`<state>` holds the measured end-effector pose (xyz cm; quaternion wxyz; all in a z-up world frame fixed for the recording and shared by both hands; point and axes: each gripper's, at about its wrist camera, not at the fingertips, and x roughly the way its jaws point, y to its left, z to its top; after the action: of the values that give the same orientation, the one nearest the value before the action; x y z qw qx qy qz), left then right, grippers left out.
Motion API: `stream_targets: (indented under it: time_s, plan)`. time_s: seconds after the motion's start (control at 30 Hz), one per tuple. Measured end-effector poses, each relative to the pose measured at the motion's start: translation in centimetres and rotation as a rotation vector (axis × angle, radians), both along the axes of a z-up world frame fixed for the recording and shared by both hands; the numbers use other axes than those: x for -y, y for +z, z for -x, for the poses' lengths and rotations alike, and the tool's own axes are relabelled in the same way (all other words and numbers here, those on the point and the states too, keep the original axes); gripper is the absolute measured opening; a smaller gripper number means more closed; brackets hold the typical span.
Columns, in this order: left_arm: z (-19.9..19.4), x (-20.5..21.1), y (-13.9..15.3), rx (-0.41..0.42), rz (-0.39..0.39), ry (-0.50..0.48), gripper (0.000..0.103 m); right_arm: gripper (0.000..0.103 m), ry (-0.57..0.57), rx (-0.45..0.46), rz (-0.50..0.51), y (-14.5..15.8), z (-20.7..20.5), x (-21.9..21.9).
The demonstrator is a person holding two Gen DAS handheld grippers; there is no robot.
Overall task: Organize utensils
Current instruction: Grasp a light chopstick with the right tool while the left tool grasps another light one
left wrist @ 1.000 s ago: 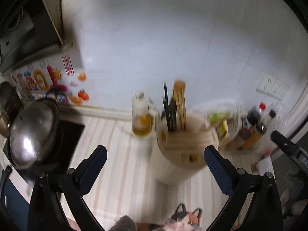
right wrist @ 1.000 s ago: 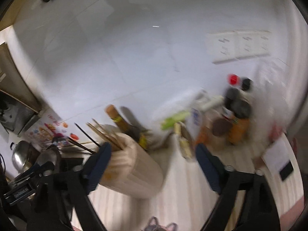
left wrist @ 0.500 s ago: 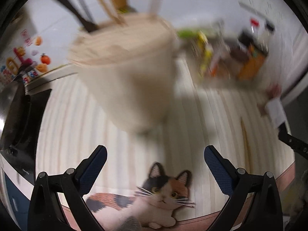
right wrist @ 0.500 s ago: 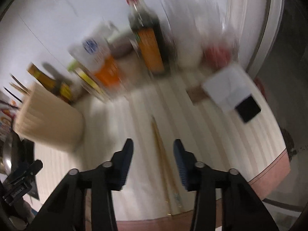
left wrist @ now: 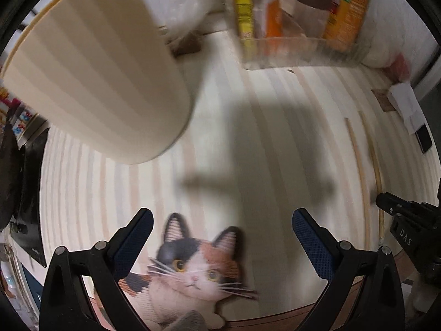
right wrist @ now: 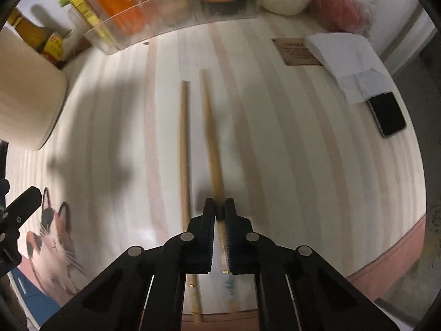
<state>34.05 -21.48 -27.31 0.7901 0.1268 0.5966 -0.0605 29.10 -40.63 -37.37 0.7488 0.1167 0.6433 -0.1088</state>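
Note:
Two wooden chopsticks lie side by side on the striped counter. My right gripper [right wrist: 219, 207] is shut on the right chopstick [right wrist: 210, 135] near its thick end; the left chopstick [right wrist: 185, 149] lies free beside it. Both chopsticks [left wrist: 358, 165] show at the right in the left wrist view, with the right gripper [left wrist: 408, 226] on them. The cream ribbed utensil holder [left wrist: 104, 82] stands at the upper left, and shows in the right wrist view [right wrist: 24, 102]. My left gripper [left wrist: 222, 220] is open and empty above the counter, just over a cat-shaped mat [left wrist: 190, 270].
A clear tray [right wrist: 171, 27] with sauce bottles and packets stands at the back. A white folded paper [right wrist: 350, 60], a black phone [right wrist: 387, 115] and a brown card [right wrist: 297, 52] lie at the right. The counter's front edge [right wrist: 386, 259] is close. A dark stove [left wrist: 24, 187] is far left.
Both grippers have dropped toward the counter. My right gripper has closed from half open onto the right chopstick. The left view has moved closer past the holder.

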Motion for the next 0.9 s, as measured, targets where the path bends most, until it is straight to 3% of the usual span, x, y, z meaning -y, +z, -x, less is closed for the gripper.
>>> stream_targets:
  time_s: [0.27,0.37,0.47,0.63,0.77,0.9]
  plan:
    - [0.8,8.3,-1.6,-0.061,0.068,-0.131,0.098,0.007,-0.198,-0.025,0.0,2.2,4.6,7.3]
    - [0.9,11.4,-2.8,-0.11,0.095,-0.171,0.076,0.007,-0.267,-0.019,-0.025,3.0,6.0,9.6]
    - [0.7,13.4,-4.0,-0.143,0.105,-0.184,0.068,0.007,-0.299,-0.02,-0.023,3.6,6.6,10.9]
    - [0.5,14.6,-5.0,-0.137,0.083,-0.209,0.042,0.007,-0.312,-0.035,-0.006,4.3,7.1,11.5]
    - [0.5,14.3,-4.8,-0.117,0.093,-0.231,0.007,0.007,-0.298,-0.047,0.027,5.1,7.0,10.9]
    - [0.7,10.7,-4.6,-0.114,0.093,-0.197,0.004,0.007,-0.238,-0.056,0.017,5.5,6.1,8.1]
